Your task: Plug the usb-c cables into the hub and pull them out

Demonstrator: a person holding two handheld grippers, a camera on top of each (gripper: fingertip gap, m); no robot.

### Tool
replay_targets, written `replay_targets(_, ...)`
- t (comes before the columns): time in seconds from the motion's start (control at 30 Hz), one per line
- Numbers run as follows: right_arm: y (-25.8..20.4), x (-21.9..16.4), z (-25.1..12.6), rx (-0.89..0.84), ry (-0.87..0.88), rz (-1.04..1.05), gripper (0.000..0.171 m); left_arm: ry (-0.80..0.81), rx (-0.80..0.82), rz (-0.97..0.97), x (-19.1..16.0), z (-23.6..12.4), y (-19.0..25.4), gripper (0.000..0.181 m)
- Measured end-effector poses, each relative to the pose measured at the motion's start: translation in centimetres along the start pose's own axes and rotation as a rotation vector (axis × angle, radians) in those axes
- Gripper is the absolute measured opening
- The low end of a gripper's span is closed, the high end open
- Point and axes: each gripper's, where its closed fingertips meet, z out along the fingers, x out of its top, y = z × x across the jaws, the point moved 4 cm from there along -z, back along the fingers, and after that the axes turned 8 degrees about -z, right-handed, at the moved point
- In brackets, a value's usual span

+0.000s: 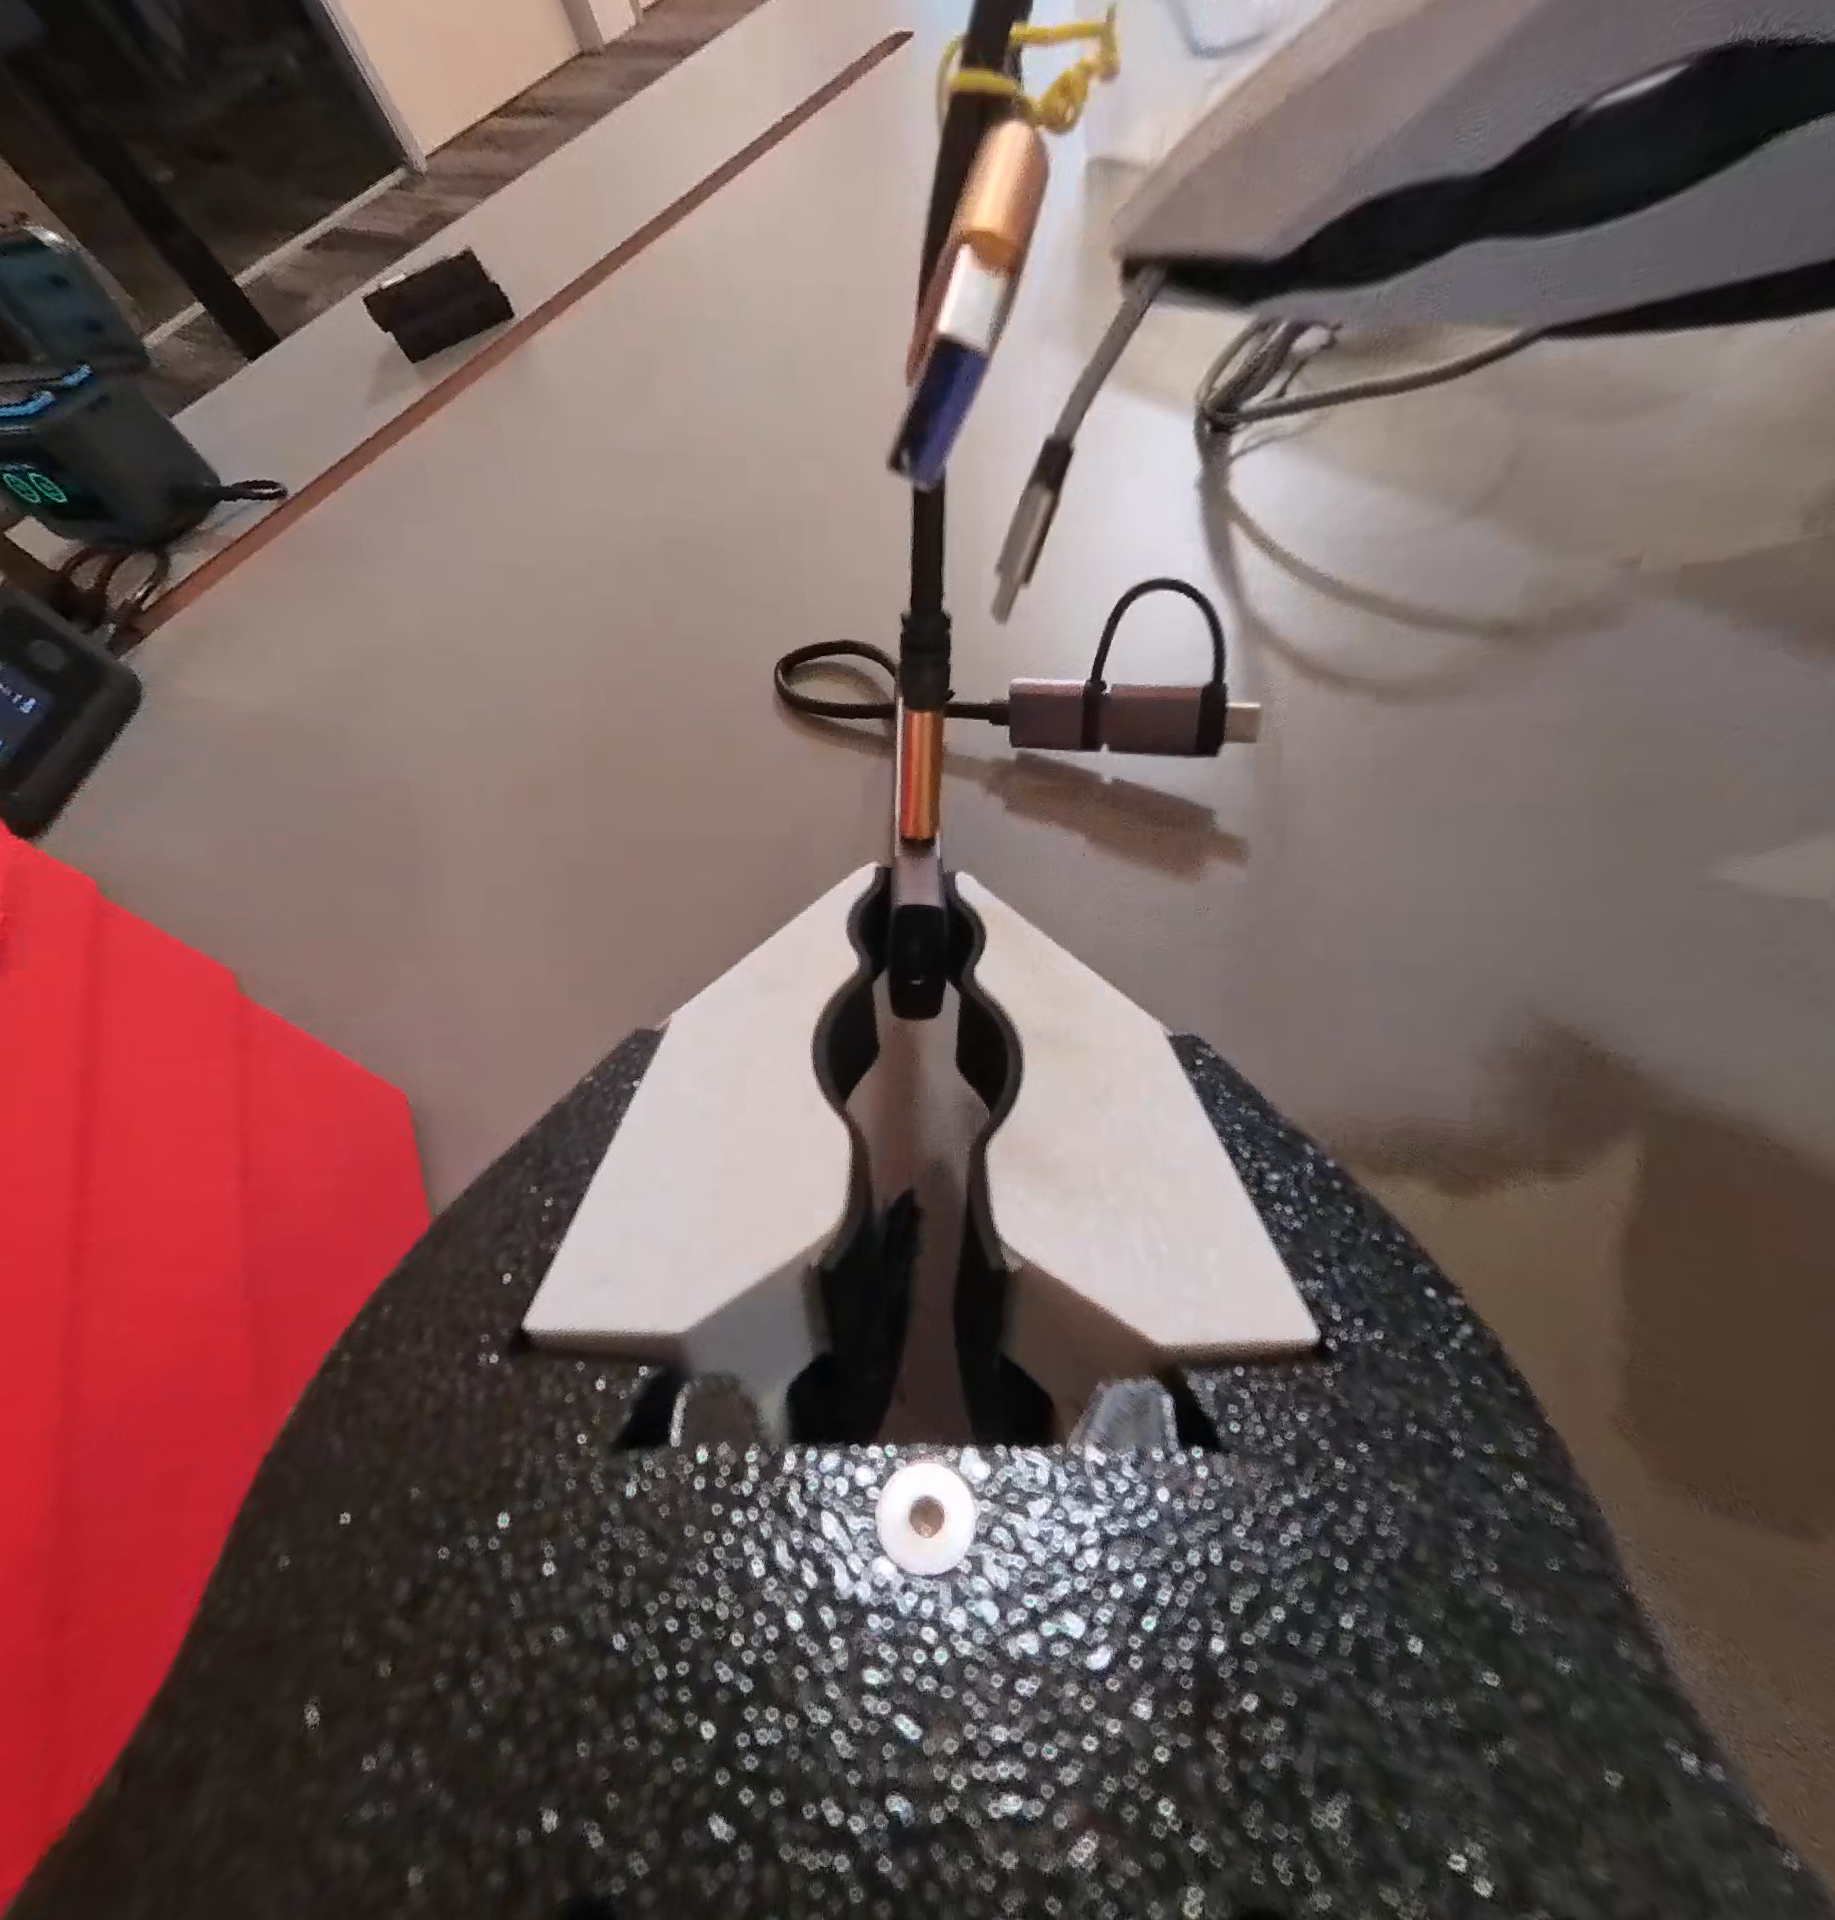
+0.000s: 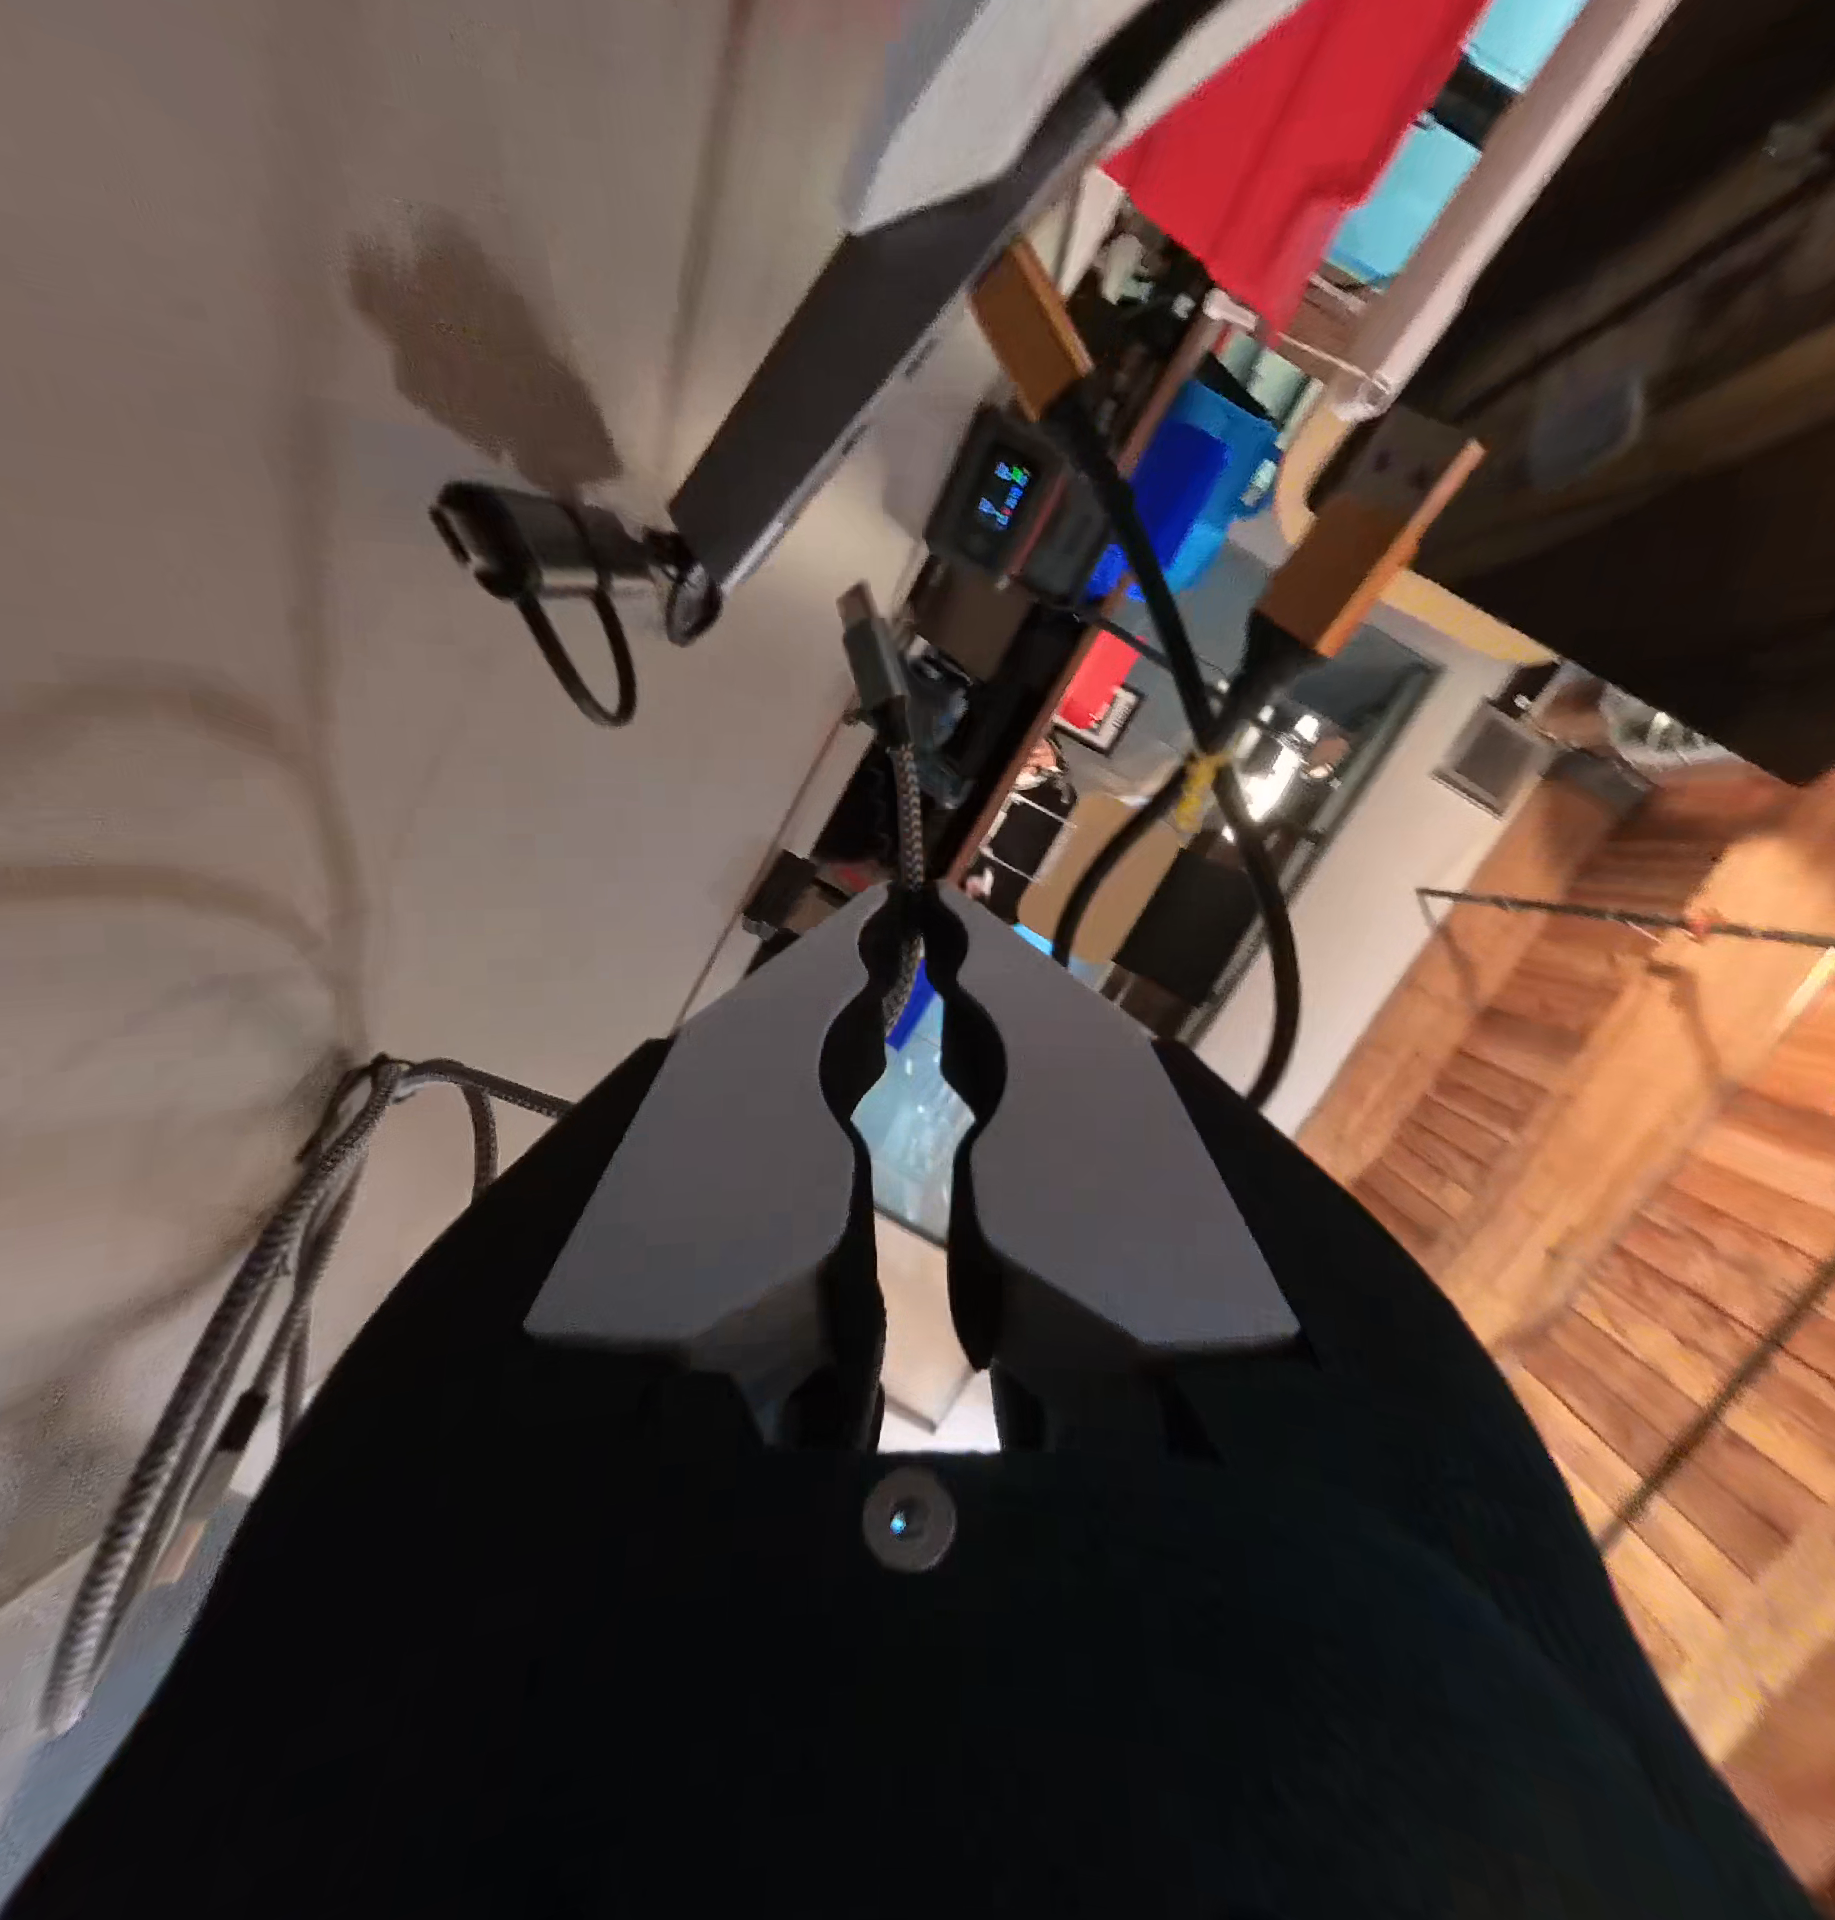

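Note:
My left gripper [image 1: 915, 883] is shut on the thin grey hub [image 1: 914, 881], held above the table. A copper USB-C plug [image 1: 918, 769] on a black cable [image 1: 928, 561] sits in the hub's front edge. The cable's copper USB-A end [image 1: 960, 312] hangs in the air. In the right wrist view the hub [image 2: 840, 384] is a grey slab with side ports. My right gripper [image 2: 918, 899] is shut on a braided grey cable [image 2: 908, 800]. Its USB-C plug [image 2: 866, 644] sticks out past the fingertips, apart from the hub. This plug [image 1: 1038, 509] and the right gripper [image 1: 1515, 208] also show in the left wrist view.
A grey double adapter [image 1: 1121, 717] with a black loop lies on the pale table [image 1: 477, 727]; it also shows in the right wrist view [image 2: 539, 551]. Loose braided cables [image 1: 1360, 499] lie at the right. A small black block [image 1: 440, 307] stands near the far edge. A device with a lit screen [image 1: 9, 717] and a red surface [image 1: 113, 1247] are at the left.

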Motion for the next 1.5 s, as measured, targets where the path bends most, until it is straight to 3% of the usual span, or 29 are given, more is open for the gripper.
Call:
replay_targets(0.47, 1.1, 1.6, 1.9, -0.016, 0.041, -0.260, 0.001, -0.014, -0.005, 0.008, -0.1, 0.0, -0.1, 0.006)
replay_targets(1.5, 1.1, 1.7, 2.1, 0.144, 0.054, -0.186, 0.001, -0.045, 0.036, 0.070, -0.4, 0.3, 0.1, 0.006)
